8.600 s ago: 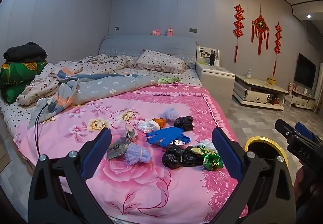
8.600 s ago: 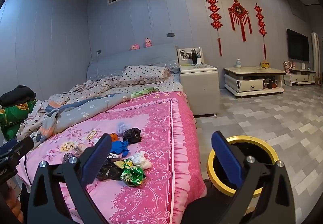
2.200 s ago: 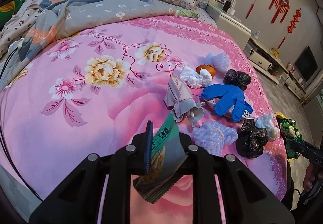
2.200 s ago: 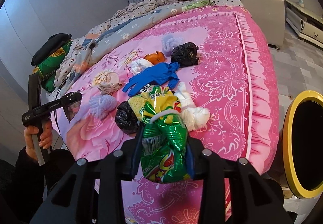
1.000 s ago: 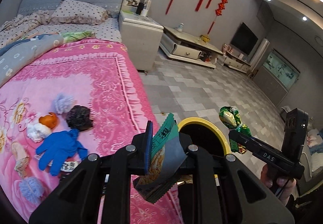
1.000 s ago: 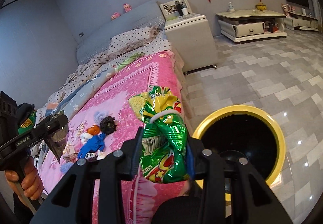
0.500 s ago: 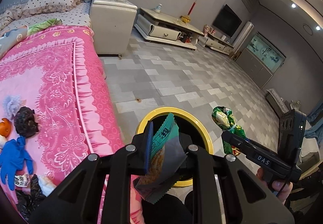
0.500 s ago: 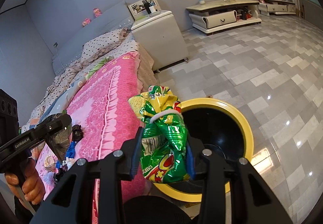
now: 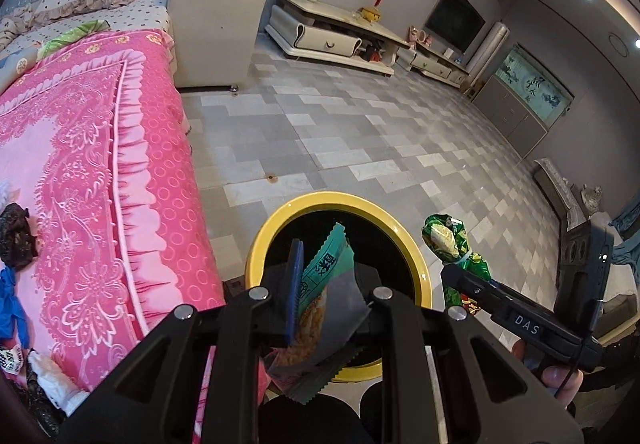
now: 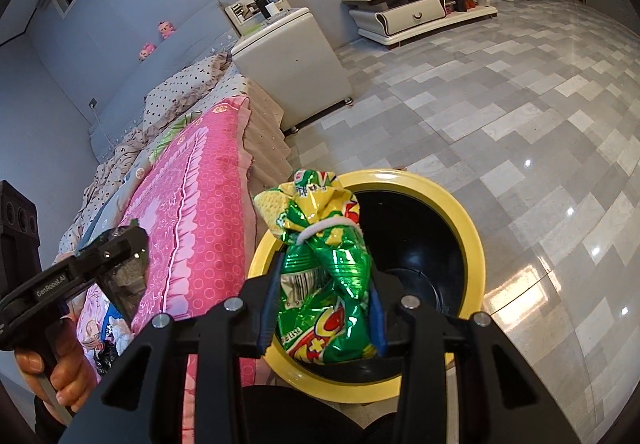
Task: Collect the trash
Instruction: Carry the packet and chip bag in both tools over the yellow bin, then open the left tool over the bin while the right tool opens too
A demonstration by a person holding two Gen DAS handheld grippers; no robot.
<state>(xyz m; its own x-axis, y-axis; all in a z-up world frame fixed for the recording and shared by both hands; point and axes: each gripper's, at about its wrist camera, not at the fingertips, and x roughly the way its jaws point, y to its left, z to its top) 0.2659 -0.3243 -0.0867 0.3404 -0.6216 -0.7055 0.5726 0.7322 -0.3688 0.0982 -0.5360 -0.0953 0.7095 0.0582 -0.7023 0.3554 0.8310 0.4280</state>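
Observation:
My left gripper (image 9: 324,284) is shut on a flat green and grey snack wrapper (image 9: 326,296) and holds it over the near side of the black bin with the yellow rim (image 9: 280,215). My right gripper (image 10: 322,284) is shut on a crumpled green and yellow snack bag (image 10: 324,268), held above the bin's near edge (image 10: 464,219). The right gripper with its bag also shows in the left wrist view (image 9: 452,244), just right of the bin. The left gripper also shows in the right wrist view (image 10: 120,248), over the bed's edge.
The pink bed (image 9: 80,163) lies left of the bin, with a black bag (image 9: 14,232), a blue glove (image 9: 10,308) and other trash at its left edge. A white nightstand (image 9: 216,31) and a low TV cabinet (image 9: 332,35) stand beyond on the grey tiled floor (image 9: 360,131).
Both grippers have swung from the bed to the bin with their wrappers still held. Over the last half second they have moved closer above the bin's opening.

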